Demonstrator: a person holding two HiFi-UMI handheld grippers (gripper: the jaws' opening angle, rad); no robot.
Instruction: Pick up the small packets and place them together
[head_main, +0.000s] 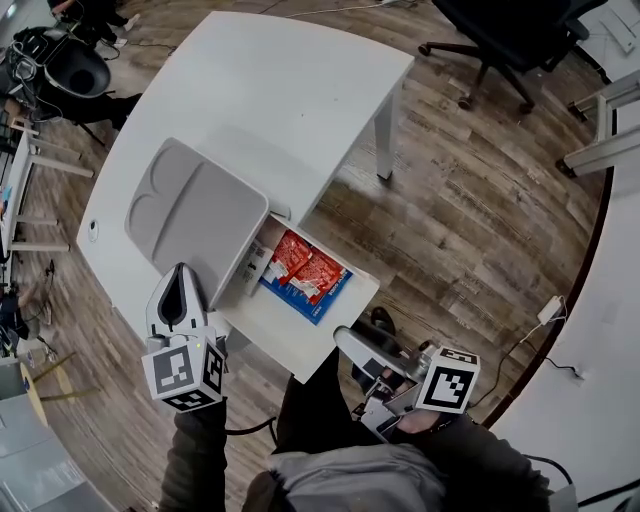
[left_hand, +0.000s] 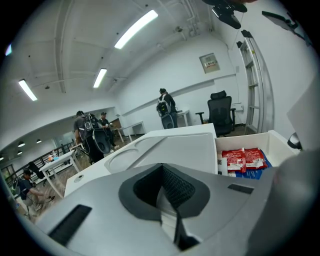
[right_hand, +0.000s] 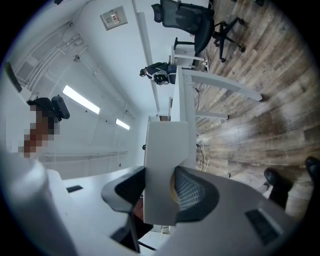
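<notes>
The right hand-held gripper (right_hand: 159, 192) is clamped on the open drawer's (head_main: 283, 335) white front. Red packets (head_main: 305, 265) lie inside (on a blue pack (head_main: 312, 302)). The left hand-held gripper's (left_hand: 167, 192) jaws are together, empty.

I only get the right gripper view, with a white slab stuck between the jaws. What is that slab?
Observer: It is the front wall of a drawer, open below the table. The right gripper is clamped on it.
Operator: Is anything inside?
Observer: Yes, red packets lying on a blue pack.
Operator: And the other gripper?
Observer: The left gripper is shut and empty, near a grey tray.
</notes>
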